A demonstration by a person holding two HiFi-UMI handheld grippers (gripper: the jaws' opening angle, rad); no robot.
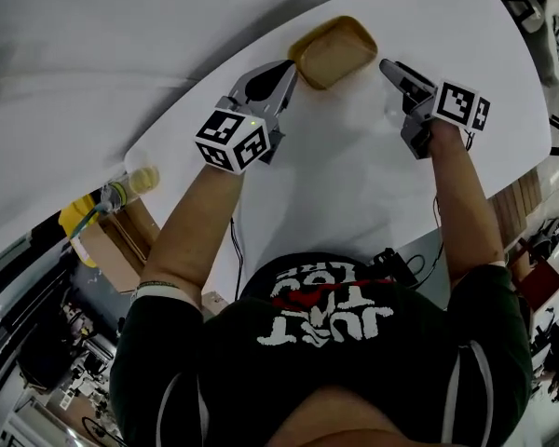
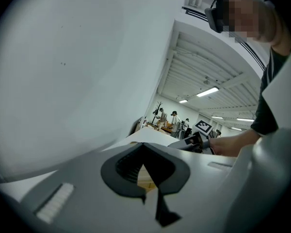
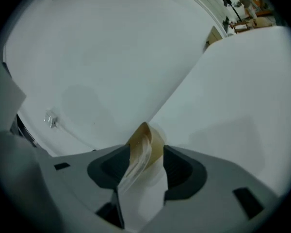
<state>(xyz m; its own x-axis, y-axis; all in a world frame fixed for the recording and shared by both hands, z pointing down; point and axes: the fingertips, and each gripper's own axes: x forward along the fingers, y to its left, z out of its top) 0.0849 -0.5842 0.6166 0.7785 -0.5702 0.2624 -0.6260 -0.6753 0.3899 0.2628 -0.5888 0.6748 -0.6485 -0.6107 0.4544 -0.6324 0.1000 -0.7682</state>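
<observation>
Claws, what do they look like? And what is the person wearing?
The left claw and right claw are grey and black, each with a white cube bearing black square markers. The person wears a black short-sleeved shirt with white and red print.

1. Left gripper (image 1: 284,74): grey shell, black jaw pads, black-and-white marker cube (image 1: 233,140) at its 7 o'clock end.
2. Right gripper (image 1: 389,68): same grey build, its cube at 4 o'clock.
3. Black T-shirt (image 1: 354,361): white-and-red lettering, white-striped short sleeves.

Both forearms reach up-frame: left tool (image 1: 287,71) at upper centre, jaws pinched nearly together; right tool (image 1: 388,66) at upper right, jaws clamped slightly apart.
</observation>
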